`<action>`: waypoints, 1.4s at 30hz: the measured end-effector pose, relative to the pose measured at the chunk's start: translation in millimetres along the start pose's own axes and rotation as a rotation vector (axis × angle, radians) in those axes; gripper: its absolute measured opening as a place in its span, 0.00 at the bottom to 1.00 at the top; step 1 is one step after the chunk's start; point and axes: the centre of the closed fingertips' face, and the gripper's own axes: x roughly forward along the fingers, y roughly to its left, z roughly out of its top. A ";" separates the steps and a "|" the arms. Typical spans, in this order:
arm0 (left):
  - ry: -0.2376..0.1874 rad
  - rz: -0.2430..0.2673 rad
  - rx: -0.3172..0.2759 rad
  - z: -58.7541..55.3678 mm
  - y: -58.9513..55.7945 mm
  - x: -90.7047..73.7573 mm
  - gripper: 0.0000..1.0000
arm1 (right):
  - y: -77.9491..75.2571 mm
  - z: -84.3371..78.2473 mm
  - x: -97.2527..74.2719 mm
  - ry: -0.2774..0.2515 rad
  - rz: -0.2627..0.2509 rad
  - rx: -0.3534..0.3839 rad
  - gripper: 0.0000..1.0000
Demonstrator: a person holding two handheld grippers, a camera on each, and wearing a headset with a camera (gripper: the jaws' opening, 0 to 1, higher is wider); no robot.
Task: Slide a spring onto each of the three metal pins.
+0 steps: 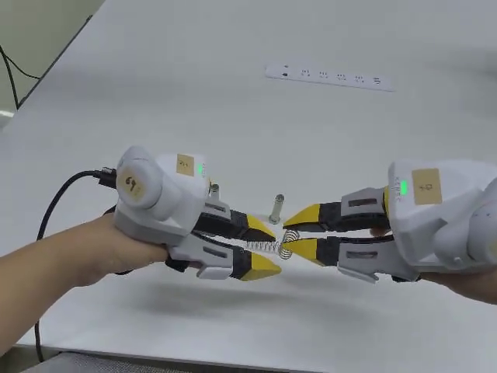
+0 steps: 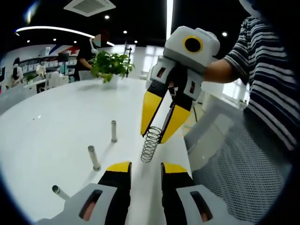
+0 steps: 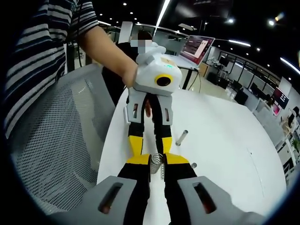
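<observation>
A small metal spring lies level in the air between the two grippers, above the white table. My right gripper is shut on one end of the spring. Facing it tip to tip, my left gripper stands open, and the spring's free end reaches just to the gap of my left gripper. Three bare metal pins stand upright on the table: the far pin, the middle pin and the near pin. One pin shows just behind the jaw tips.
A white power strip lies at the far side of the table. A black cable trails from the left gripper over the table's near left edge. A mesh chair stands by the table, and a potted plant sits far off.
</observation>
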 end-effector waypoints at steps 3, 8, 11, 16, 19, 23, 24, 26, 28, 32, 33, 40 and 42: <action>0.006 0.008 -0.002 -2.4 0.8 -4.4 0.19 | -2.1 -1.9 -0.8 0.004 -0.007 0.004 0.07; -0.002 0.030 -0.021 -3.8 6.5 -13.6 0.21 | -6.3 -6.0 -1.9 0.011 -0.024 0.013 0.07; -0.002 0.046 -0.016 -4.4 9.2 -18.0 0.22 | -6.8 -8.4 -2.4 0.016 -0.025 0.016 0.07; 0.002 0.048 -0.037 -8.4 9.7 -25.8 0.27 | -9.5 -11.3 -3.8 0.023 -0.038 0.016 0.07; 0.007 0.064 -0.029 -12.1 11.4 -31.4 0.29 | -12.1 -12.6 -5.8 0.022 -0.048 0.025 0.07; 0.003 0.076 -0.043 -15.2 13.2 -39.7 0.32 | -14.8 -15.9 -7.3 0.030 -0.058 0.026 0.07; 0.005 0.080 -0.045 -16.2 14.1 -41.4 0.33 | -15.0 -16.5 -7.6 0.033 -0.059 0.026 0.07; 0.014 0.102 -0.035 -19.4 17.7 -46.1 0.35 | -16.1 -16.9 -8.5 0.035 -0.064 0.024 0.07; 0.015 0.121 -0.043 -21.8 22.0 -51.3 0.39 | -17.3 -17.0 -9.4 0.033 -0.069 0.029 0.07; 0.014 0.169 -0.055 -27.4 31.3 -62.6 0.45 | -20.6 -18.5 -11.7 0.034 -0.079 0.035 0.07; 0.012 0.176 -0.056 -28.3 32.7 -64.8 0.46 | -21.2 -18.8 -12.3 0.035 -0.081 0.035 0.07; 0.002 0.234 -0.090 -34.4 44.2 -78.6 0.59 | -27.6 -21.5 -17.5 0.037 -0.102 0.045 0.07; -0.001 0.243 -0.092 -35.4 45.2 -80.2 0.63 | -28.6 -21.6 -18.7 0.038 -0.105 0.048 0.07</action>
